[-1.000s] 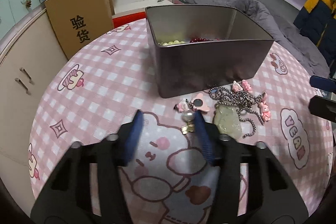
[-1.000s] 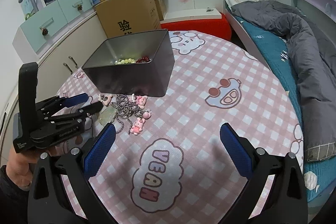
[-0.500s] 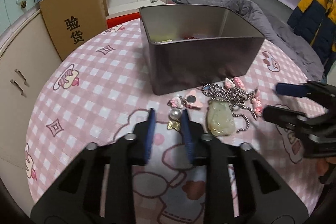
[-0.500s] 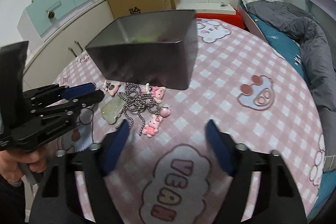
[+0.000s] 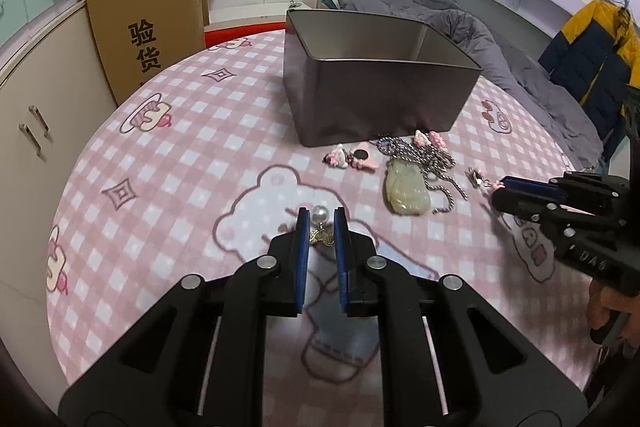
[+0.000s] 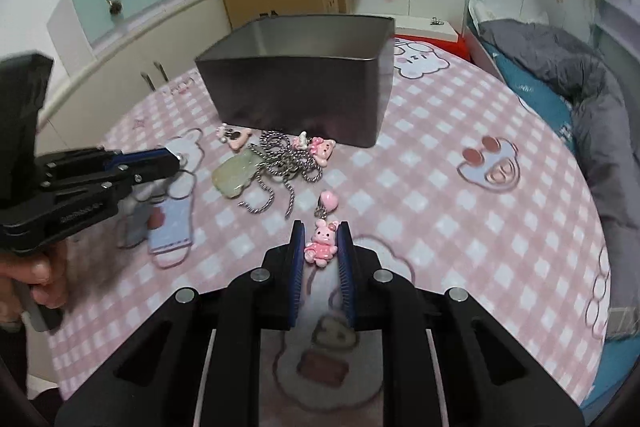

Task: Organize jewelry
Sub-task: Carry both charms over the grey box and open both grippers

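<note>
My left gripper (image 5: 321, 217) is shut on a pearl earring (image 5: 321, 227) with a gold clasp, near the pink checked tablecloth. My right gripper (image 6: 320, 231) is shut on a pink bunny charm (image 6: 320, 247); its heart pendant (image 6: 330, 201) trails in front. A grey metal tin (image 5: 376, 95) stands behind; it also shows in the right wrist view (image 6: 304, 91). In front of it lie a green jade pendant (image 5: 406, 189), a tangled silver chain (image 5: 432, 163) and small pink charms (image 5: 350, 159).
A round table with a pink cartoon cloth (image 5: 180, 163) carries everything. A cardboard box (image 5: 148, 23) leans at the back left by cabinets. A bed with a grey duvet (image 6: 580, 75) lies to the right.
Both grippers have closed: the left on the pearl earring, the right on the pink bunny charm. Each has pulled its piece back from the pile, toward the near edge.
</note>
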Tool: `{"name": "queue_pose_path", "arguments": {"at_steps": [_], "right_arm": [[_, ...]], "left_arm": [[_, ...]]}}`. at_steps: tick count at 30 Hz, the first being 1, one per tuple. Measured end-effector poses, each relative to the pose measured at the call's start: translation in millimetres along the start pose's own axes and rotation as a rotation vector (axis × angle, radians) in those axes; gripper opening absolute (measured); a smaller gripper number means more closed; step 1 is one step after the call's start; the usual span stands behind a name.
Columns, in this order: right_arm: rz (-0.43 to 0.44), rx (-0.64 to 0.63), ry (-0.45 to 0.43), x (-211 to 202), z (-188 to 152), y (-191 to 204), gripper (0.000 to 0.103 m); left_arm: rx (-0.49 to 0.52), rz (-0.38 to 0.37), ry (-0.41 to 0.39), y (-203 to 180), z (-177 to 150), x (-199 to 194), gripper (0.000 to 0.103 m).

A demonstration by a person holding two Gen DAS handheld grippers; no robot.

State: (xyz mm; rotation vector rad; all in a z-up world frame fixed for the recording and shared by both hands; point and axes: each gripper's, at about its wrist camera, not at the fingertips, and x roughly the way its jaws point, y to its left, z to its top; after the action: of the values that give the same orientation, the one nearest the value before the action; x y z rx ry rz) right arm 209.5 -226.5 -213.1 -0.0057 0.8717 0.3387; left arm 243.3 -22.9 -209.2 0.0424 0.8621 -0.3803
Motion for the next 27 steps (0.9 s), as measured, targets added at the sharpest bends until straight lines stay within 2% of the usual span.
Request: {"name": "queue_pose_path", "arguments": {"at_steps": [6, 13, 23, 27], "right_arm": [[0.058, 0.029, -0.047, -30, 5, -1, 0.015], [0.089, -0.009, -0.133, -64, 29, 11, 0.015], [0.096, -0.105, -0.313, -120, 92, 19, 0.015], [0.088, -0.134, -0.364, -132, 117, 19, 0.015]], "left_arm": [[-0.006, -0.001, -0.046, 2, -1, -27, 0.012], [0.003, 0.007, -0.116, 3, 10, -61, 0.012], [0.045, 0.023, -0.303, 1, 71, -111, 0.012], [0.064, 0.022, -0.349, -4, 94, -118, 0.012]]}}
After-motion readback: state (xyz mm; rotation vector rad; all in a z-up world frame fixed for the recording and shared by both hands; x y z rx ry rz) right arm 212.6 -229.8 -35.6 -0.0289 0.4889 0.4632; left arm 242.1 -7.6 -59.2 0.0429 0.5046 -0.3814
